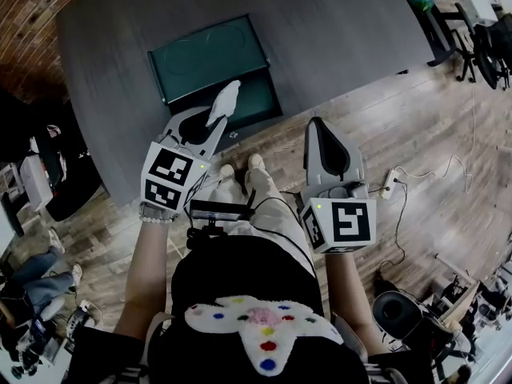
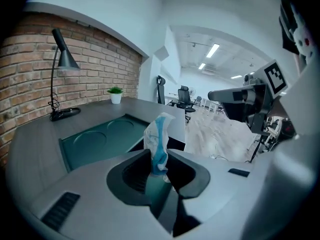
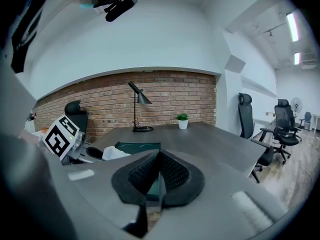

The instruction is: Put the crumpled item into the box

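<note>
Wad [image 2: 156,140], crumpled, white-blue, perhaps tissue

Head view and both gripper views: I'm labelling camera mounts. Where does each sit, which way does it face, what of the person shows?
Head view: on the head, looking steeply down at desk and box; shows torso, forearms, left gripper, right gripper.
Left gripper view: rides that gripper, facing over the box; its jaws pinch the tissue.
Right gripper view: rides that gripper, facing the lamp; jaws shut, empty.
Shared: both gripper views show lamp and box.
</note>
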The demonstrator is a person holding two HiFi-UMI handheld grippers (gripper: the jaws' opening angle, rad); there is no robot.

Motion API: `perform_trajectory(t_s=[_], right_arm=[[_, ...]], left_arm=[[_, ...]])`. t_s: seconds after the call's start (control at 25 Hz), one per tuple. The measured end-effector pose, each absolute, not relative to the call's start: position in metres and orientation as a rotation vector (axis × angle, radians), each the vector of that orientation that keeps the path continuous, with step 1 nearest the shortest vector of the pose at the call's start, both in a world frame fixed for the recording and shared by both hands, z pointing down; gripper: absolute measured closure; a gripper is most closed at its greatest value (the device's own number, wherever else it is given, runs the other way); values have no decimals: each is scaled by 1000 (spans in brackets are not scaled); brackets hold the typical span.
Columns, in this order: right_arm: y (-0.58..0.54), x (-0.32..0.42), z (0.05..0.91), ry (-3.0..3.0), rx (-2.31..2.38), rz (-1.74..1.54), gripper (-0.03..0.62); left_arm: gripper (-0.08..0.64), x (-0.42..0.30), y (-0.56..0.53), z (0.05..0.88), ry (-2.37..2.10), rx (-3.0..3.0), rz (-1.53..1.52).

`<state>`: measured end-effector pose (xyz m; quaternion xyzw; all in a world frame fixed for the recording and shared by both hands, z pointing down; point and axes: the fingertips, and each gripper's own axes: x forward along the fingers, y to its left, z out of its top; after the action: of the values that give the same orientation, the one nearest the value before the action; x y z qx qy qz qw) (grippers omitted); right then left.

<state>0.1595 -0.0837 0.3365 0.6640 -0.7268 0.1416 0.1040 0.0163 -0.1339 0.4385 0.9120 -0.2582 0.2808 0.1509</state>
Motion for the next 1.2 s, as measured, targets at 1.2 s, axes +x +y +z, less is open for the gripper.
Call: perform_trajectory(t_s=[1.2], right_arm=[[-83,166,355,-2153,1916,465,583]], left_arm=[[420,23,-147,476,-752,2476,930]])
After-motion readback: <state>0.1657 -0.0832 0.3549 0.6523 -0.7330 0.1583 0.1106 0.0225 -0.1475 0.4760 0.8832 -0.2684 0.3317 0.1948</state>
